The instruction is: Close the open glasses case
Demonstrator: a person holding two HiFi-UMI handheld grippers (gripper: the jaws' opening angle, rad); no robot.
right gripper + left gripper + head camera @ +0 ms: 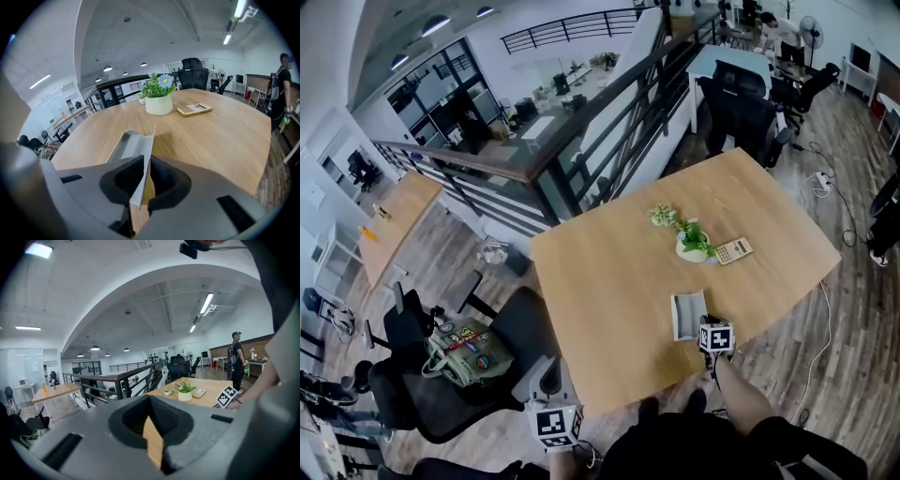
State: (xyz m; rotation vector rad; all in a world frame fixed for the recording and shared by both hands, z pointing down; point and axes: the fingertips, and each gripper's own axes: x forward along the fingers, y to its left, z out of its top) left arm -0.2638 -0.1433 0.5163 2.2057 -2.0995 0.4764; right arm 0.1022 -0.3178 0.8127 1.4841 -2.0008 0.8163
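Observation:
A grey glasses case (687, 314) lies open near the front right edge of the wooden table (609, 281). In the right gripper view its tray (123, 144) lies flat and its lid (148, 145) stands upright on edge. My right gripper (149, 161) is shut on that lid, the thin wall pinched between both pads. In the head view the right gripper (705, 325) sits just behind the case. My left gripper (548, 384) hangs off the table's front left edge, beside a chair. Its jaws (151, 401) meet with nothing between them.
A white pot with a green plant (692, 246) and a calculator (733, 250) stand beyond the case, mid-table. A black chair holding a green bag (467, 352) is left of the table. A dark railing (581, 159) runs behind. A person (236, 359) stands far right.

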